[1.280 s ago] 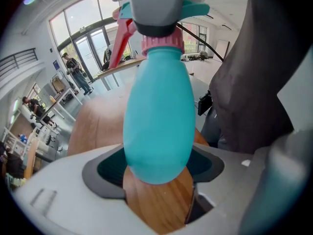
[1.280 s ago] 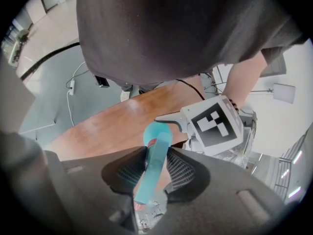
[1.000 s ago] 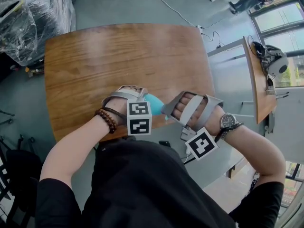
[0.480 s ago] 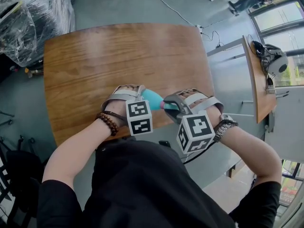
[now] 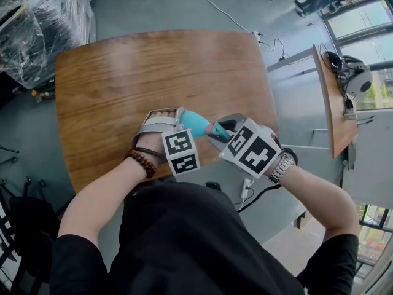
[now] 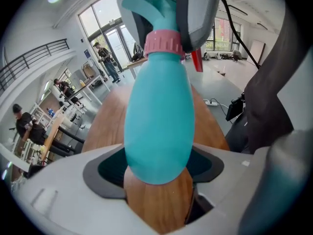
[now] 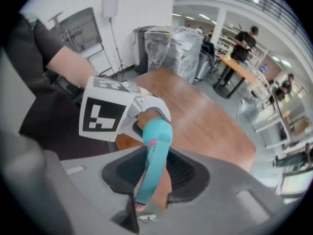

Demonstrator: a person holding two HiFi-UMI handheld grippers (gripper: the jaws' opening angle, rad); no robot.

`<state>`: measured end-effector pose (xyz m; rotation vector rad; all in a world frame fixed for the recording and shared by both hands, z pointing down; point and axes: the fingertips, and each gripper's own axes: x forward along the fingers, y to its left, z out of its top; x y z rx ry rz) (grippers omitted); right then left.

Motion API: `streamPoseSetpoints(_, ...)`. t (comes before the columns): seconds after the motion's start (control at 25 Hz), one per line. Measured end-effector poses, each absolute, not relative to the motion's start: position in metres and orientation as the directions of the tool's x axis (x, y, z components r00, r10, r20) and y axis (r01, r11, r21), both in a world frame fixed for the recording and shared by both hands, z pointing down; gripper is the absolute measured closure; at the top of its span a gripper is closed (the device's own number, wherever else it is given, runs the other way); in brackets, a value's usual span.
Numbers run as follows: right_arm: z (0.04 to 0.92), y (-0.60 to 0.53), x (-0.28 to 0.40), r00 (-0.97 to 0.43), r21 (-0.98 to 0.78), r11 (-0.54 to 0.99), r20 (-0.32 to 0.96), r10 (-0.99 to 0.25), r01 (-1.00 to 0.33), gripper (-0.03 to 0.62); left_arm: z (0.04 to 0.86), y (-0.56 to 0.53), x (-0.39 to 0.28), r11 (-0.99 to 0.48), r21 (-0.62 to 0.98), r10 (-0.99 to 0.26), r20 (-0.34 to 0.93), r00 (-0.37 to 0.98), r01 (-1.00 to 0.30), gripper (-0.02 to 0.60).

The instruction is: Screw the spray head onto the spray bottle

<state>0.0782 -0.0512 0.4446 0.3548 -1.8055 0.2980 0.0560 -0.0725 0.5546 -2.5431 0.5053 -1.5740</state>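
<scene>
A teal spray bottle (image 5: 194,123) lies tilted over the near edge of the wooden table (image 5: 123,72), its neck toward the right. My left gripper (image 5: 172,120) is shut on its round body (image 6: 159,121). A pink collar (image 6: 164,43) joins the bottle to the teal spray head (image 6: 146,6). My right gripper (image 5: 224,133) is shut on that spray head (image 7: 152,155), its long trigger lying between the jaws. In the right gripper view the bottle (image 7: 159,126) runs away into the left gripper (image 7: 146,109). The bottle's base is hidden by the left jaws.
Both hands work at the table's near edge, close to the person's body. A plastic-wrapped stack (image 5: 37,23) stands at the far left. A narrow side table (image 5: 334,103) with headphones stands to the right. A power strip (image 5: 245,189) lies on the floor.
My right gripper has rolled about its own axis, so its marker cube now faces up, and it sits closer to the bottle. Both hands have drifted slightly; more of the bottle shows.
</scene>
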Motion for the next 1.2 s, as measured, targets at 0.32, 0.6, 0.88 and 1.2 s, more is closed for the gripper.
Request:
streamPoseSetpoints(0.32, 0.468, -0.067, 0.088, -0.453, -0.419, 0.396, 0.891, 0.007, -0.817, 0.476, 0.564, -0.096, 0.041, -0.866, -0.445, -0.496, 0.825, 0.273, -0.227, 0.193)
streamPoseSetpoints(0.6, 0.470, -0.072, 0.087, -0.490, -0.459, 0.303, 0.871, -0.031, -0.835, 0.471, 0.570, -0.098, 0.041, -0.867, -0.432, -0.491, 0.823, 0.286, -0.246, 0.192)
streamPoseSetpoints(0.88, 0.457, -0.074, 0.086, -0.472, -0.376, 0.514, 0.879, -0.064, -0.771, 0.336, 0.575, -0.092, 0.046, -0.894, -0.355, -0.436, 0.833, 0.340, -0.275, 0.190)
streamPoseSetpoints(1.2, 0.415, -0.079, 0.074, -0.450, -0.066, 0.861, 0.871, -0.197, -0.504, 0.335, 0.582, -0.087, 0.046, -0.931, -0.230, -0.335, 0.850, 0.407, -0.285, 0.189)
